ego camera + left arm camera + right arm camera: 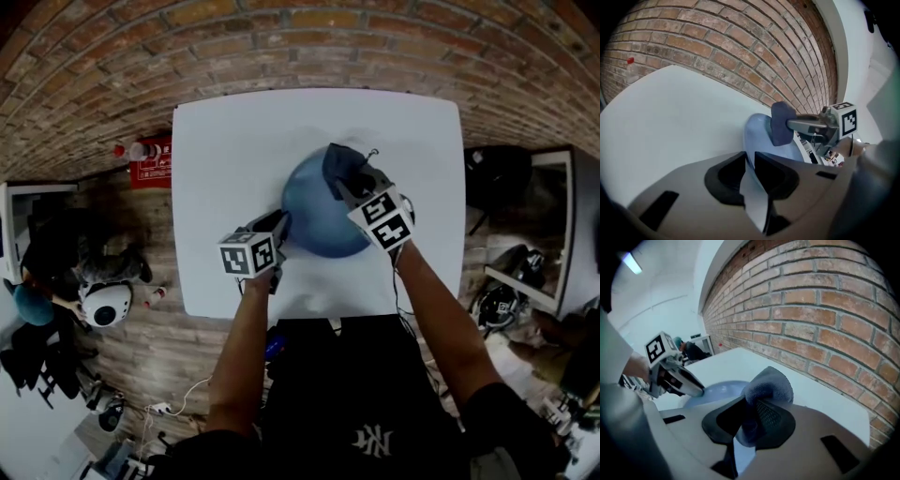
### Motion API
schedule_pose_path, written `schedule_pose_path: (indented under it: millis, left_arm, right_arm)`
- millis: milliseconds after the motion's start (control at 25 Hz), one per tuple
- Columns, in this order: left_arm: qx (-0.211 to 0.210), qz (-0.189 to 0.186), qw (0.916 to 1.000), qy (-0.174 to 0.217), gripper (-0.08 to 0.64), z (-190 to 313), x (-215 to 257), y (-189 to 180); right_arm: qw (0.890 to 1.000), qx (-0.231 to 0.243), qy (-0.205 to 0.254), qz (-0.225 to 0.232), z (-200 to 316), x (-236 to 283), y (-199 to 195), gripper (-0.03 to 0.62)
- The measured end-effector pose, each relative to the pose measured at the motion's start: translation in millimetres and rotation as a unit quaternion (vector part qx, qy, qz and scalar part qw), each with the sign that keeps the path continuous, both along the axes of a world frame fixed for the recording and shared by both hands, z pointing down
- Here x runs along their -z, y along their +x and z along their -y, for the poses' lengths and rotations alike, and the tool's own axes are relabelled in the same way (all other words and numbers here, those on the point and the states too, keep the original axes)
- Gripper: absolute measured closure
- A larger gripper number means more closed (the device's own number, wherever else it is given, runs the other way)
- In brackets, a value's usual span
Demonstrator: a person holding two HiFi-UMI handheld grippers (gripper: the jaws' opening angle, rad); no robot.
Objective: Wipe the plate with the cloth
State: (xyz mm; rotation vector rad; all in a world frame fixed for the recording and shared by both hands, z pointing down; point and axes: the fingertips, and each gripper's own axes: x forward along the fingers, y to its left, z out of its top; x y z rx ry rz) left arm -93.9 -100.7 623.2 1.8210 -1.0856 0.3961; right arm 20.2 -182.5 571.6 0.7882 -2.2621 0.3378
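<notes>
Item one, left gripper (pixel 749 176): we record its two dark pads (pixel 776 173) closed on the near rim of the blue plate (pixel 761 136), with a pale strip of that rim running down between them. In the head view this gripper meets the plate at its left edge. Its marker cube (pixel 248 253) sits just behind the jaws, and the person's bare left forearm (pixel 234 356) reaches forward from the body to it. Item two, right gripper (pixel 747 420): we record its pads clamped on a dark blue-grey cloth (pixel 768 385). The cloth is bunched between them and bulges out above and beyond the jaw tips. In the head view the cloth lies over the far right part of the plate. We cannot tell from any view whether it presses on the surface or hangs just above it. The right forearm (pixel 441 309) runs in from the lower right, angled toward the plate's middle, with its own marker cube (pixel 382 217) on top of the gripper. Item three, the plate: it rests on a white table (pixel 225 169), near the middle and somewhat toward the person's edge, held between the two grippers. Item four, surroundings: a brick wall (pixel 281 37) runs behind the table's far side.
</notes>
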Motion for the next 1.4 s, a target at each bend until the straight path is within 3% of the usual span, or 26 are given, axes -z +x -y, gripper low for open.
schedule_pose_path:
  millis: [120,560,720,920,1400]
  left_arm:
    - [0.004,0.004,1.0,0.002,0.497,2,2,-2]
    - [0.005,0.006,1.0,0.005,0.497,1,1,-1]
    - [-0.007,0.026,0.9996,0.01,0.497,1,2,0]
    - [-0.009,0.024,0.9997,0.009,0.497,0,0,0]
    - [-0.011,0.026,0.9995,0.013,0.494,1,2,-2]
  right_arm:
    - [0.999,0.041,0.003,0.033,-17,11,-39,0.526]
    - [0.994,0.094,-0.051,0.018,-49,-34,-88,0.526]
    - [0.993,0.111,-0.048,0.003,-50,-41,-93,0.526]
    - [0.99,0.129,-0.037,-0.029,-51,-46,-97,0.526]
    - [0.993,0.105,-0.032,-0.045,-36,-48,-65,0.526]
